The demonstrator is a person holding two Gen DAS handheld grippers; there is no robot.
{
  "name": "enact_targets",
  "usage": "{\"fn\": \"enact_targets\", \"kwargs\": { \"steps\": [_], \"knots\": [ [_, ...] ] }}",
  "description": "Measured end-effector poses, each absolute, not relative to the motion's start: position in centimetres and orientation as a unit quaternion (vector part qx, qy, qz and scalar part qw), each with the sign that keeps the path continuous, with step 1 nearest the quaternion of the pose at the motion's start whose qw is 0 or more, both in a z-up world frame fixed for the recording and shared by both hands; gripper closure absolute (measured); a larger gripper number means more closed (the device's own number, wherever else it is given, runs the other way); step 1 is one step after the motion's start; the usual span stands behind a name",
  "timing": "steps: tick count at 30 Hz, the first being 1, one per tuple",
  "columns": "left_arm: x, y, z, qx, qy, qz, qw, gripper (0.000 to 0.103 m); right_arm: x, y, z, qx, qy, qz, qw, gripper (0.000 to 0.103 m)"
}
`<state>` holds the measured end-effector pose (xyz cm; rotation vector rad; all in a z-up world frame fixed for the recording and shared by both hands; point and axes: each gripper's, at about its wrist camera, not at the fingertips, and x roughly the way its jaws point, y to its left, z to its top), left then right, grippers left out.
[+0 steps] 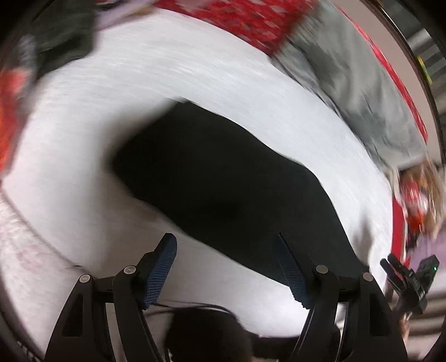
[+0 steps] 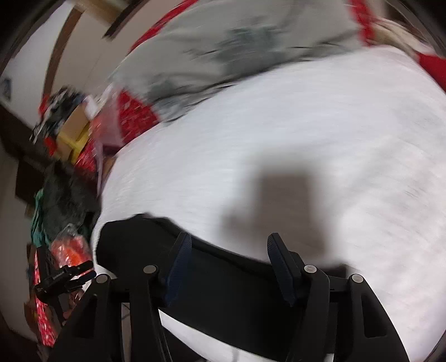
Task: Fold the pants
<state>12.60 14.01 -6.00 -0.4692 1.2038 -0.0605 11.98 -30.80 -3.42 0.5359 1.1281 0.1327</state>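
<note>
Black pants (image 1: 223, 178) lie folded in a long strip on a white bedsheet (image 1: 195, 69). My left gripper (image 1: 227, 242) is open and empty, hovering over the near edge of the pants. The right gripper shows at the far right of the left wrist view (image 1: 407, 275). In the right wrist view the pants (image 2: 223, 284) run across the bottom. My right gripper (image 2: 228, 242) is open and empty above their far edge. The left gripper shows small at the left of that view (image 2: 69, 274). Both views are motion-blurred.
A grey blanket (image 1: 362, 83) and a red patterned cover (image 1: 251, 19) lie at the far side of the bed. Dark clothes (image 1: 64, 41) sit at the left. Boxes and clutter (image 2: 67, 119) stand beside the bed. A shadow (image 2: 284, 206) falls on the sheet.
</note>
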Motion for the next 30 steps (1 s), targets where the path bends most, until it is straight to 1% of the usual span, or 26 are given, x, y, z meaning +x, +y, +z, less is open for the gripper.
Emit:
{"fn": "enact_targets", "kwargs": {
  "steps": [4, 7, 13, 16, 17, 18, 21, 24, 25, 27, 30],
  "knots": [
    [14.0, 7.6, -6.6, -0.168, 0.587, -0.068, 0.789, 0.031, 8.0, -36.1, -4.3, 0.297, 0.513, 0.033, 0.804, 0.044],
    [15.5, 4.2, -6.6, -0.152, 0.602, -0.091, 0.779, 0.031, 6.3, -38.0, -5.7, 0.33, 0.512, 0.03, 0.792, 0.044],
    [21.4, -0.6, -6.8, -0.143, 0.631, -0.12, 0.753, 0.029, 6.2, -36.8, -7.6, 0.337, 0.515, 0.064, 0.785, 0.044],
    [24.5, -1.8, -7.1, -0.143, 0.642, -0.122, 0.744, 0.029, 7.0, -35.6, -7.9, 0.33, 0.513, 0.079, 0.788, 0.05],
    [25.4, -1.9, -7.2, -0.147, 0.646, -0.123, 0.739, 0.029, 7.1, -35.5, -7.9, 0.328, 0.514, 0.084, 0.788, 0.054],
    [26.4, -1.8, -7.6, -0.152, 0.651, -0.125, 0.733, 0.028, 7.3, -35.3, -8.0, 0.326, 0.516, 0.087, 0.788, 0.054],
    [28.3, -1.5, -8.8, -0.179, 0.668, -0.134, 0.709, 0.026, 7.4, -35.0, -8.0, 0.322, 0.515, 0.095, 0.788, 0.054],
    [29.6, -1.0, -10.2, -0.191, 0.684, -0.129, 0.692, 0.027, 7.3, -35.1, -8.1, 0.324, 0.515, 0.099, 0.787, 0.054],
    [29.8, -0.7, -10.8, -0.189, 0.69, -0.121, 0.688, 0.028, 7.2, -35.1, -8.1, 0.327, 0.514, 0.1, 0.786, 0.054],
    [29.7, 0.3, -10.5, -0.189, 0.685, -0.123, 0.692, 0.028, 7.0, -35.2, -8.2, 0.334, 0.513, 0.102, 0.784, 0.054],
    [29.8, 3.6, -8.9, -0.185, 0.656, -0.104, 0.724, 0.027, 6.7, -35.5, -8.3, 0.34, 0.512, 0.107, 0.782, 0.054]
  ]
}}
